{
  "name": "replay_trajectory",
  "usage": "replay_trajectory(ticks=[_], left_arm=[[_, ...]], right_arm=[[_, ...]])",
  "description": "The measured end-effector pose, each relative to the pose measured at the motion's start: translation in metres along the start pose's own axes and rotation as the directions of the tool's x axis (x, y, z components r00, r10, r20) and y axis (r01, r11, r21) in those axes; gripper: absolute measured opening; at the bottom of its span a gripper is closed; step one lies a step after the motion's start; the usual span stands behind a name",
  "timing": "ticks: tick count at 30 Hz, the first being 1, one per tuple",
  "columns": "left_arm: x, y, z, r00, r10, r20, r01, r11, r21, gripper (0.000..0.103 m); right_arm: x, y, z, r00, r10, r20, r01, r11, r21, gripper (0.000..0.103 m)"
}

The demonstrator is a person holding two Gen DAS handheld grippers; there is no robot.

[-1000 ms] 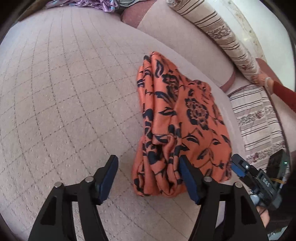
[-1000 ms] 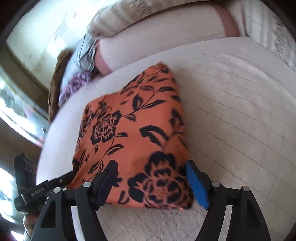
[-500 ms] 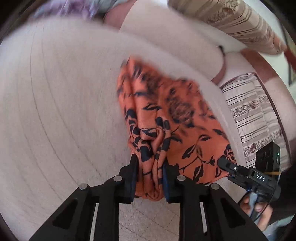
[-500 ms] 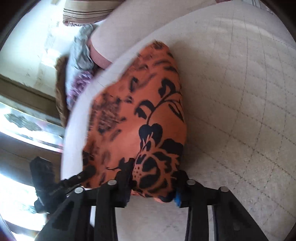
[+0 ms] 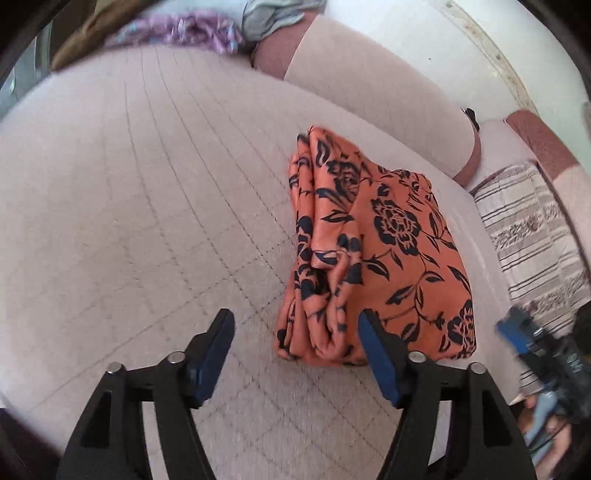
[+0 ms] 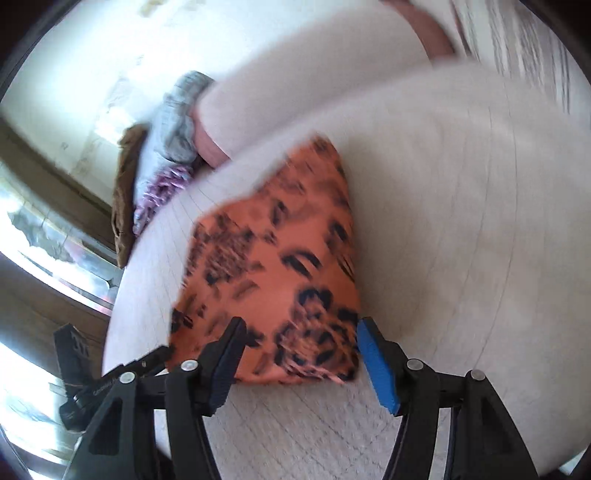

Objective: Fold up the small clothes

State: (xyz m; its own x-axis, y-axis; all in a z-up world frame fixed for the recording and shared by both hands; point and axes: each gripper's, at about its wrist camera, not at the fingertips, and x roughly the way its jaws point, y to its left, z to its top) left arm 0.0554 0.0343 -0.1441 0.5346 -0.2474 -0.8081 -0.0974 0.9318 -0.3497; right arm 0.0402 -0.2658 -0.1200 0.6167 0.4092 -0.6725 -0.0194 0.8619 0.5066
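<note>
An orange cloth (image 5: 373, 258) printed with dark flowers lies folded into a thick, soft bundle on a pale quilted cushion (image 5: 147, 206), near its back right corner, beside a smooth bolster (image 5: 373, 99). Its near edge shows bunched layers. The left gripper (image 5: 297, 354) hangs spread wide, grasping nothing, its right pad just beside the bundle's corner. The right gripper (image 6: 301, 356) is likewise released, fingers apart around the near edge. A striped pillow (image 5: 532, 236) lies right; crumpled purple and grey clothes (image 5: 192, 27) sit at the far edge.
</note>
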Motion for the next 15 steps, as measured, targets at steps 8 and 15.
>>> replay_trajectory(ticks=[8,15], left_arm=[[-0.041,-0.025,-0.013,0.985,0.143,0.094,-0.153,0.982,0.109,0.082],[-0.051,-0.028,-0.017,0.974,0.186,0.129,-0.2,0.974,0.111,0.083]], right_arm=[[0.029,0.055,-0.009,0.997,-0.079,-0.001,0.077,0.972,-0.22,0.088],[0.02,0.06,-0.016,0.995,-0.099,0.0,0.098,0.982,-0.16,0.088]])
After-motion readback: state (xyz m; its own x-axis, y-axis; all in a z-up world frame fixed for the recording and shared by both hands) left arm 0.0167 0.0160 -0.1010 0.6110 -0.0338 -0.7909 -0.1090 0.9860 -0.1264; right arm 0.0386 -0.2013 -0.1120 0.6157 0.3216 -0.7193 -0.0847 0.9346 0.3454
